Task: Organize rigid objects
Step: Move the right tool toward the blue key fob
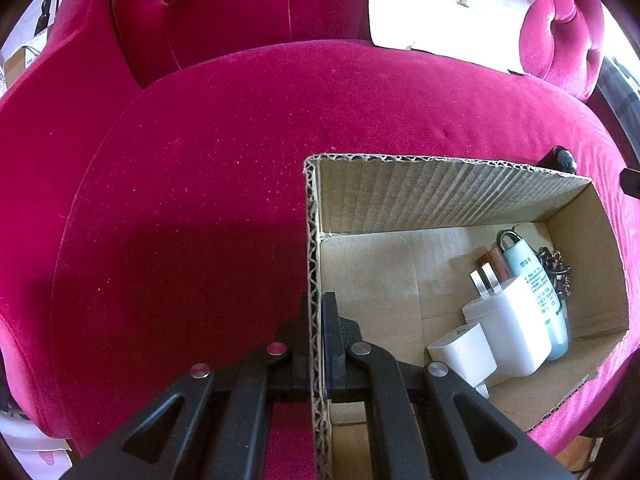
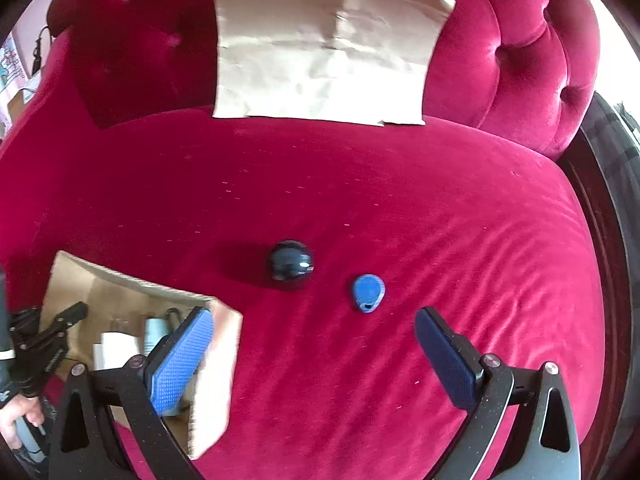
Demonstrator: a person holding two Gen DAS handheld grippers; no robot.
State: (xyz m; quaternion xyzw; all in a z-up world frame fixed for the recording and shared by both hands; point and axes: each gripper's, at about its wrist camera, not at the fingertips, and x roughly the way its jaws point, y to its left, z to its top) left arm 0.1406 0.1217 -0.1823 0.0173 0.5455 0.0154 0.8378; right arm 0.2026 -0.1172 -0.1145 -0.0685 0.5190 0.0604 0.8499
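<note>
An open cardboard box sits on a red velvet sofa seat. My left gripper is shut on the box's left wall. Inside lie two white chargers, a pale blue tube, a padlock and a chain. In the right wrist view my right gripper is open and empty above the seat. A dark ball and a blue teardrop key fob lie on the seat just ahead of it. The box is at its lower left, with my left gripper on it.
A flat brown paper sheet leans on the tufted sofa back. The dark ball also shows beyond the box's far wall in the left wrist view. The sofa's right edge drops off near a dark wooden frame.
</note>
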